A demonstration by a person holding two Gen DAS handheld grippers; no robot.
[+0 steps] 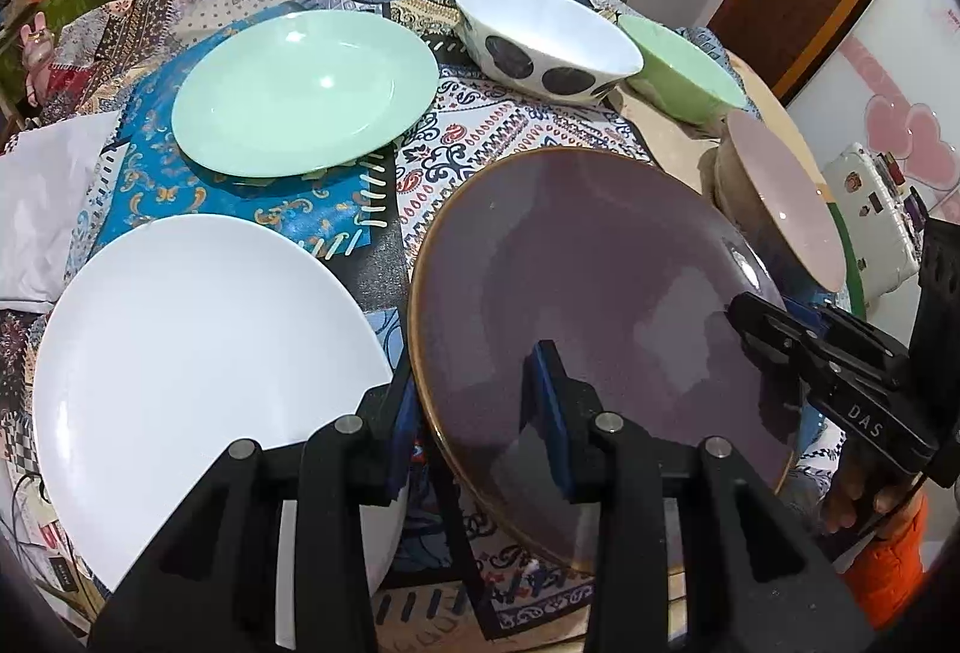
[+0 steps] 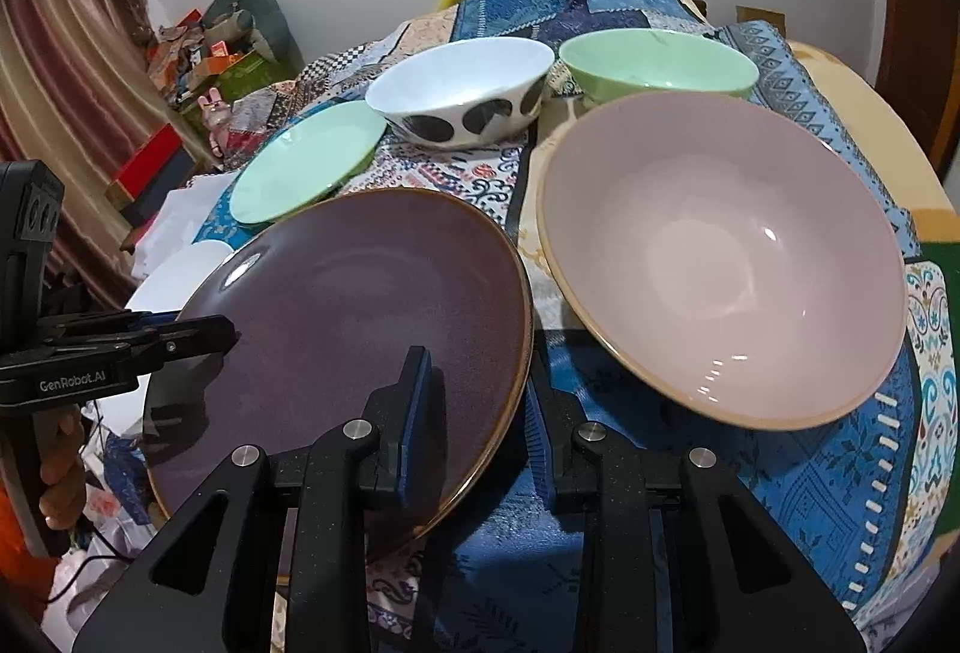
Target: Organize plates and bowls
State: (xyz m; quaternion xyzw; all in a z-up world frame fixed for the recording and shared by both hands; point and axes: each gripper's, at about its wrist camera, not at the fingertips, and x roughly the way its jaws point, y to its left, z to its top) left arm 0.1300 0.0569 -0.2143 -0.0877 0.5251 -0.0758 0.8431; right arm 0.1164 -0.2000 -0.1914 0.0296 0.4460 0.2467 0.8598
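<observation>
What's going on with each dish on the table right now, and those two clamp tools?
purple plate: lifted and tilted, gripped on both rims
left gripper: shut on its near rim
right gripper: shut on the opposite rim
white plate: flat, empty
green plate: flat, empty
spotted bowl: upright, empty
green bowl: upright, empty
pink bowl: upright, empty

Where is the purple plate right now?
The purple plate is clamped at opposite rims by both hand-held grippers, between the white plate and the pink bowl.
</observation>
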